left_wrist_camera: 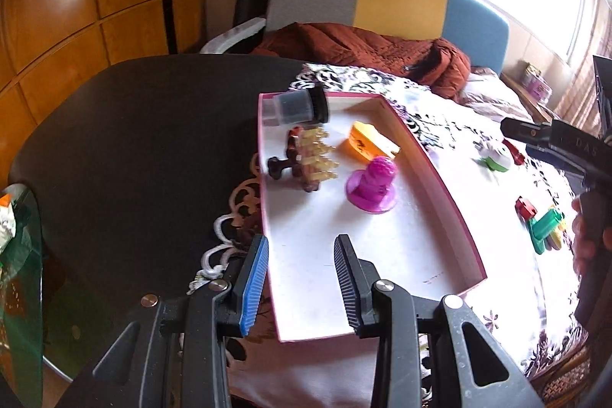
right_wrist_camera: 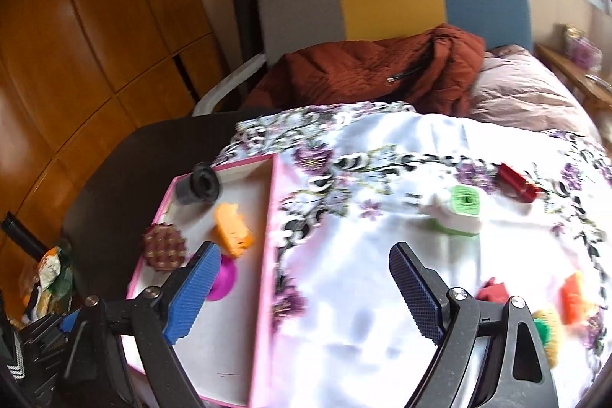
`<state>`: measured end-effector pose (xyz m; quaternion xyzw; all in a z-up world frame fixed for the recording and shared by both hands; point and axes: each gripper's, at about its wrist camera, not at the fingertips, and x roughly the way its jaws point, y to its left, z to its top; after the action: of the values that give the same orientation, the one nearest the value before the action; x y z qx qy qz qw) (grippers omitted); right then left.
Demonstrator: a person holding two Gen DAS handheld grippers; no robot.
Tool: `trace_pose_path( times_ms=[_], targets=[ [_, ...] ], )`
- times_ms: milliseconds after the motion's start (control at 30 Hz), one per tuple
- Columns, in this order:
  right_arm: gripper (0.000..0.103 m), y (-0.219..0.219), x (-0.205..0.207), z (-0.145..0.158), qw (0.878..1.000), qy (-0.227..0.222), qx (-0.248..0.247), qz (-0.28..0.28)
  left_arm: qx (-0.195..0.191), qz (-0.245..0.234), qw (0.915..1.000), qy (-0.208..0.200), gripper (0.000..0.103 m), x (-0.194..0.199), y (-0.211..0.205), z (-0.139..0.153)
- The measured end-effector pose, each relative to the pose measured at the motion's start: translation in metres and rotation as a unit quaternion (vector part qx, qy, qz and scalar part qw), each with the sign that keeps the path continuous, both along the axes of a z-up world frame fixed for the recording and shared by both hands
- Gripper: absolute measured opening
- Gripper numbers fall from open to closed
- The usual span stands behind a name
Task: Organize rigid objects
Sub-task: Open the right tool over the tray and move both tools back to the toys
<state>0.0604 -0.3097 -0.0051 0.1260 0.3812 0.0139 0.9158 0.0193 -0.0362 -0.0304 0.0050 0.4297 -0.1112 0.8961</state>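
Observation:
A pink-rimmed white tray (left_wrist_camera: 440, 178) (right_wrist_camera: 264, 255) lies on the floral cloth. It holds a grey and black cylinder (left_wrist_camera: 298, 106) (right_wrist_camera: 199, 184), a brown and yellow studded piece (left_wrist_camera: 306, 159) (right_wrist_camera: 164, 247), an orange block (left_wrist_camera: 369, 140) (right_wrist_camera: 233, 230) and a magenta figure (left_wrist_camera: 373, 184) (right_wrist_camera: 223, 280). My left gripper (left_wrist_camera: 302, 247) is open and empty over the tray's near left corner. My right gripper (right_wrist_camera: 306, 270) is open and empty above the cloth, just right of the tray. A green and white piece (right_wrist_camera: 459, 213) (left_wrist_camera: 497, 159) and a red cylinder (right_wrist_camera: 516, 180) lie on the cloth.
More small toys lie at the cloth's right: a red block (right_wrist_camera: 493, 291), an orange piece (right_wrist_camera: 572, 297), a yellow-green ball (right_wrist_camera: 547, 325), and a green and red cluster (left_wrist_camera: 541, 224). The dark table (left_wrist_camera: 134, 140) extends left. A bed with a rust blanket (right_wrist_camera: 382, 71) stands behind.

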Motion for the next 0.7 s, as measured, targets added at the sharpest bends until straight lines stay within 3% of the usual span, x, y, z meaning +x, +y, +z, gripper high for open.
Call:
trace_pose_path(
  times_ms=[333,467,567,700],
  targets=[
    [0.091,-0.11,-0.023,0.004,0.992,-0.001,-0.022,-0.124,0.009,-0.053,0.9985,0.005,0.036,0.002,-0.042,0.002],
    [0.093,-0.154,-0.035,0.0,0.984,-0.008,-0.025,-0.179,0.004,-0.08,0.9967,0.009,0.044,0.008,-0.064,0.006],
    [0.093,-0.187,-0.049,-0.008,0.973,-0.016,0.003,-0.231,-0.003,-0.102,0.9948,0.011,0.054,0.013,-0.087,0.011],
    [0.093,-0.22,-0.063,-0.019,0.955,-0.011,0.085,-0.283,-0.016,-0.137,0.9903,0.014,0.067,0.022,-0.125,0.018]
  ],
)
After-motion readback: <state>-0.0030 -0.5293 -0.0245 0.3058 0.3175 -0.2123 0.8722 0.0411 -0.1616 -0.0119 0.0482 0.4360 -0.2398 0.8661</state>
